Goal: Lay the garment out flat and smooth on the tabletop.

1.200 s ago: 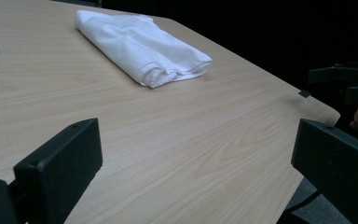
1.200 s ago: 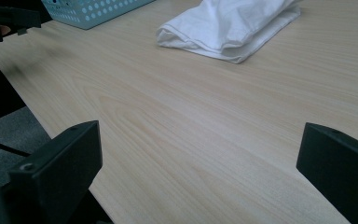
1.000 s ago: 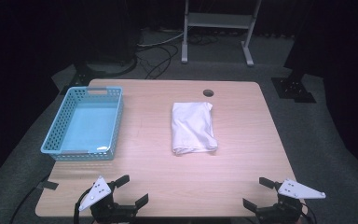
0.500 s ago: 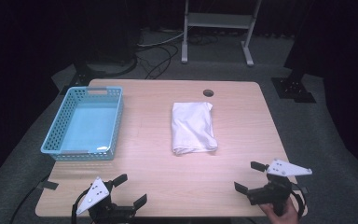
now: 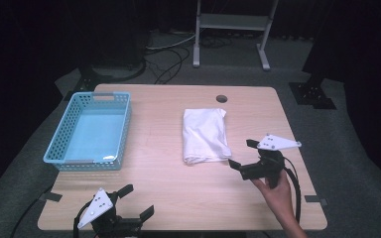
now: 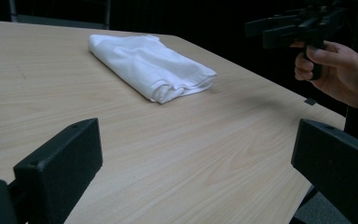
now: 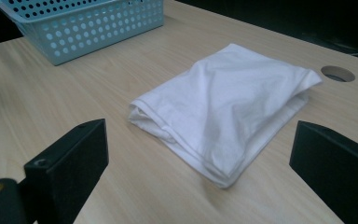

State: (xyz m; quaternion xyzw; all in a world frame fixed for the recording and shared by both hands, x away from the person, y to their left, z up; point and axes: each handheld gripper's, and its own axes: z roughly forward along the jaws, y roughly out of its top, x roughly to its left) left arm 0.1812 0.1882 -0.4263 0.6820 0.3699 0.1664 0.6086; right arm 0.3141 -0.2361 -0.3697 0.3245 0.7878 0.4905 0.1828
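Left gripper (image 5: 133, 200): bottom left of the high view, at the table's near edge; jaws spread wide, nothing between them.
Right gripper (image 5: 242, 153): lower right of centre in the high view, held in the person's hand (image 5: 278, 191); jaws wide apart, gripping nothing; tips just beside the cloth's near right corner, not touching.
Left gripper view: right gripper (image 6: 279, 28) and hand (image 6: 340, 70) at upper right, raised above the table.
Folded white cloth (image 5: 204, 135): centre of the high view, flat on the table; layered edges at its near end.
Right gripper view: cloth (image 7: 223, 107) mid-frame, between and beyond the two jaws.
Table (image 5: 178, 173): light wood.
Blue basket (image 5: 124, 131): left of centre, well apart from the cloth.
Cable hole (image 5: 222, 98): far edge, beyond the cloth.
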